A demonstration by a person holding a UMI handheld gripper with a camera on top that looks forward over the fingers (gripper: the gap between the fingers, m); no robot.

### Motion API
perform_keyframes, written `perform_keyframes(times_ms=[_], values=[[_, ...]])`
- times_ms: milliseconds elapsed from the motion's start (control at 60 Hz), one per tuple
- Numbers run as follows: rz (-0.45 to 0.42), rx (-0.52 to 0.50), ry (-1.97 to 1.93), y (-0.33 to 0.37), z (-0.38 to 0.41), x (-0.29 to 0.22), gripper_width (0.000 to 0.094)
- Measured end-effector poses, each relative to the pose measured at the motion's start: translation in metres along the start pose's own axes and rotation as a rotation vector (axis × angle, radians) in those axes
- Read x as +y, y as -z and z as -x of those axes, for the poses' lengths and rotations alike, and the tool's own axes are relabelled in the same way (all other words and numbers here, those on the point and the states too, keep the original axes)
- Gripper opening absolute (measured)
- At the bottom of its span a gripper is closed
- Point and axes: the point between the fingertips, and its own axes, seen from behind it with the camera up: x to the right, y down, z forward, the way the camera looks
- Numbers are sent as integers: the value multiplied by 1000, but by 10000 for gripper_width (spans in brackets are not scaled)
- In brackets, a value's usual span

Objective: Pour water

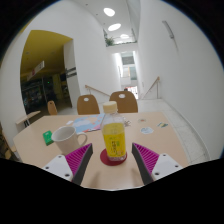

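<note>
The gripper stands wide open with the yellow bottle between its fingers, ungrasped; next, closing precedes pouring into the cup.

Table: pale wood top.
Coaster: red, near edge, under the bottle.
Bottle: yellow drink, white cap, upright on the coaster.
Cup: white, left of the bottle.
Far end: small items, too small to tell.
</note>
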Motion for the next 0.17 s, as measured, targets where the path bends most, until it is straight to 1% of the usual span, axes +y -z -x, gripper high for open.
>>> perform_keyframes(times_ms=[100, 167], values=[[17, -44, 8, 45, 15, 18, 853], [19, -87, 8, 61, 26, 27, 855]])
